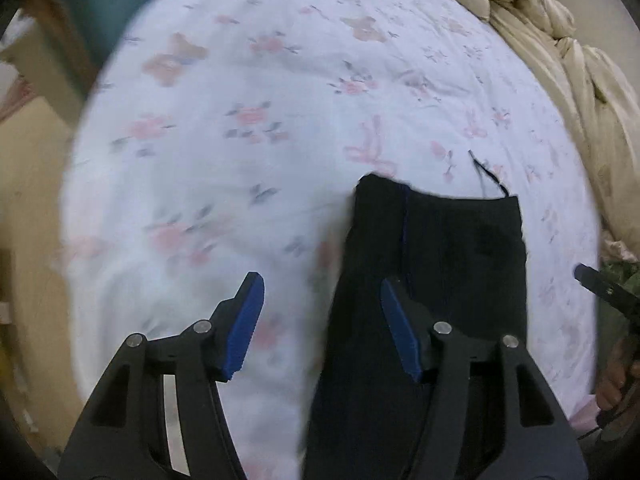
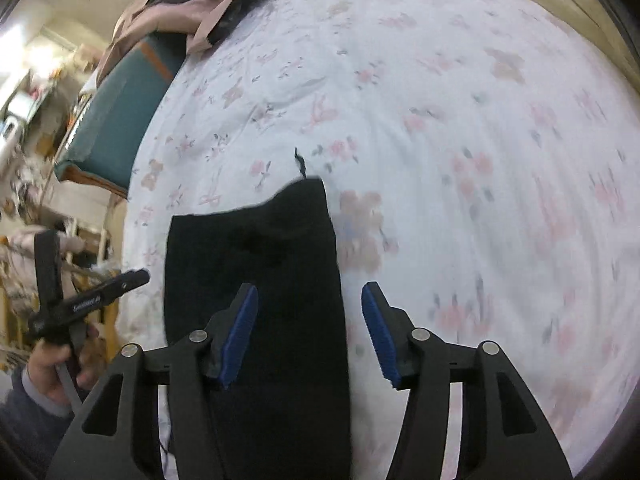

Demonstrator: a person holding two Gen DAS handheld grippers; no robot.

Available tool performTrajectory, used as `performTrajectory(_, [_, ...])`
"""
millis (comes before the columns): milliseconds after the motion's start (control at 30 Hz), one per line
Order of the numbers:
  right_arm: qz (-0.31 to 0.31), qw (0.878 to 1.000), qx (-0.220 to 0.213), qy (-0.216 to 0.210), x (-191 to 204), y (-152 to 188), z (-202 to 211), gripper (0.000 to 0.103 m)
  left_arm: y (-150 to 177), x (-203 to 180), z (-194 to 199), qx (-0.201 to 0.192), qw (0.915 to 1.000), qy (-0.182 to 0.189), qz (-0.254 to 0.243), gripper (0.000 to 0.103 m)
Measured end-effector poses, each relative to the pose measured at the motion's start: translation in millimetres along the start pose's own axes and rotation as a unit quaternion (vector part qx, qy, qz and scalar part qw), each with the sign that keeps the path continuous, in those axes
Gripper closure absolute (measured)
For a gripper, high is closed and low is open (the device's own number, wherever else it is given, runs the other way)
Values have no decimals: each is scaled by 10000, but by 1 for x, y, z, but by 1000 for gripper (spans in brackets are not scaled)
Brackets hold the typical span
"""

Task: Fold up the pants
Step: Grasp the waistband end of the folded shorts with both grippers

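Black pants (image 1: pixel 432 264) flat on floral sheet (image 1: pixel 248 128), lower centre-right of left view; left gripper (image 1: pixel 322 326) & right gripper (image 2: pixel 310 334) both wide open, holding nothing, over pants' edges.

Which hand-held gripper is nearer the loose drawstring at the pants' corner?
Right. The drawstring lies almost ahead of the right hand-held gripper; from the left hand-held gripper it sits farther right.
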State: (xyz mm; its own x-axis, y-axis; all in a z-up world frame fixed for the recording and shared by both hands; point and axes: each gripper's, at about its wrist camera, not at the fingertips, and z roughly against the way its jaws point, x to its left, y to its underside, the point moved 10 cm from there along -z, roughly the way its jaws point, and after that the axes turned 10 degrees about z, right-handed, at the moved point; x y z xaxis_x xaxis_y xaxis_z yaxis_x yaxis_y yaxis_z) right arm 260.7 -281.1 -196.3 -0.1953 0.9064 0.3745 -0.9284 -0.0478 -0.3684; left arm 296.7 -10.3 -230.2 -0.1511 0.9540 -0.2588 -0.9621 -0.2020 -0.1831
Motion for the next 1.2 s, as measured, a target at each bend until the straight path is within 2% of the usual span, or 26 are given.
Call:
performTrajectory(100, [102, 9999, 101, -6, -7, -20, -24, 48, -12, -7, -16, 39, 9999, 99, -78, 46])
performTrajectory(167, [36, 9999, 152, -66, -12, -29, -40, 48, -15, -10, -24, 85, 9998, -27, -151, 46])
performTrajectory(267, [-62, 9994, 302, -168, -18, -35, -66, 48, -17, -22, -36, 225, 9988, 109, -413, 47])
performTrajectory(367, [-44, 9988, 467, -124, -22, -36, -85, 49, -22, -27, -51, 336, 9970, -44, -691, 47])
performTrajectory(400, [-3, 9986, 522, -130, -22, -35, -91, 54, -25, -30, -55, 400, 9968, 105, -678, 47])
performTrajectory(433, [37, 9983, 576, -121, -23, -35, -94, 64, -27, -31, -57, 437, 9965, 183, -695, 46])
performTrajectory(467, [69, 9979, 616, -166, -23, -35, -98, 68, -29, -33, -60, 483, 9959, 226, -731, 46])
performTrajectory(500, [117, 9977, 634, -229, -21, -35, -99, 75, -30, -35, -62, 541, 9950, 252, -799, 51])
performTrajectory(533, [222, 9974, 653, -200, -19, -36, -99, 79, -31, -39, -62, 588, 9933, 326, -938, 60])
performTrajectory(567, [426, 9968, 662, -158, -16, -38, -97, 81, -28, -48, -61, 688, 9894, 537, -1160, 85])
performTrajectory(600, [585, 9961, 655, -109, -14, -39, -95, 85, -29, -52, -57, 590, 9883, 434, -1340, 90])
performTrajectory(667, [685, 9958, 594, -84, -14, -46, -88, 89, -29, -60, -51, 494, 9840, 355, -1674, 92])
performTrajectory(733, [770, 9955, 540, -62, -15, -58, -82, 92, -37, -62, -48, 532, 9852, 425, -1574, 92])
performTrajectory(767, [821, 9953, 517, 4, -16, -65, -80, 92, -43, -64, -47, 497, 9858, 459, -1536, 92])
performTrajectory(833, [926, 9951, 304, 149, -13, -87, -70, 92, -68, -75, -30, 80, 9863, 549, -1556, 92])
performTrajectory(967, [1111, 9926, -434, 245, -2, -129, -29, 93, -105, -89, 7, -689, 9823, 781, -1555, 92])
performTrajectory(1067, [1434, 9876, -606, 176, 7, -127, -6, 93, -99, -97, 29, -1123, 9688, 790, -2061, 92])
performTrajectory(1200, [1772, 9823, -598, 59, 19, -97, 19, 93, -58, -95, 52, -1233, 9541, 921, -2570, 92])
